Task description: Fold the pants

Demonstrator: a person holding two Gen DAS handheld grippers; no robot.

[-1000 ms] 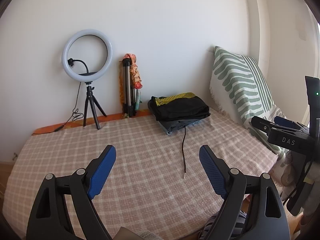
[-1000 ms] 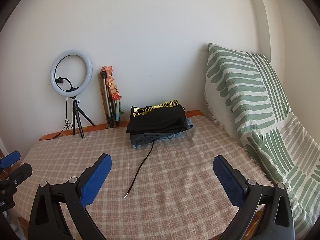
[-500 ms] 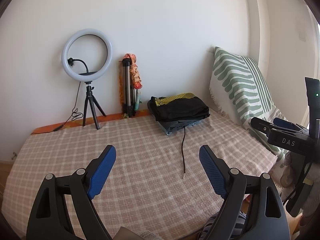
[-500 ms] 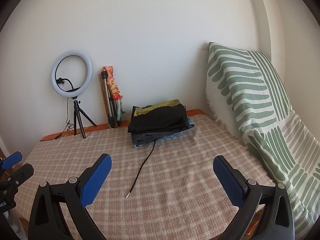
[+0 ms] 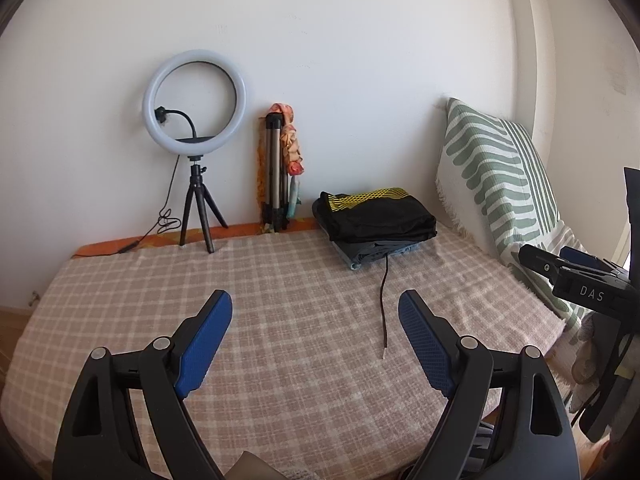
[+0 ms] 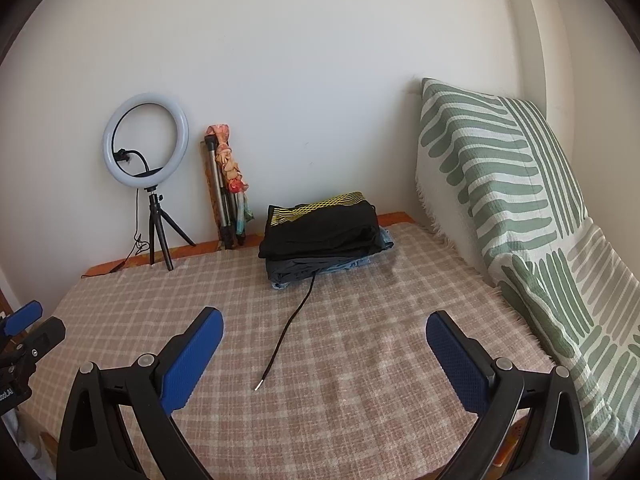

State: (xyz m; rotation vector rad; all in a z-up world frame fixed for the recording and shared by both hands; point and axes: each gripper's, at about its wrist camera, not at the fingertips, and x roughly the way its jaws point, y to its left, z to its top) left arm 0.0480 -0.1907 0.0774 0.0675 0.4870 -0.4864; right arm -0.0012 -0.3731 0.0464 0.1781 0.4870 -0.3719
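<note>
Both claws hover above the checked bedspread [image 5: 280,300] with nothing between their blue pads: the left gripper [image 5: 315,332] stands wide apart, and the right gripper [image 6: 324,344] is spread just as wide. The pants [image 6: 320,228] lie folded in a black stack at the far side of the bed, near the wall, on top of other folded cloth. A thin dark drawstring [image 6: 288,328] trails from the stack toward the grippers. A green-striped pillow [image 6: 500,184] leans at the right, a ring light [image 5: 194,102] at the left.
</note>
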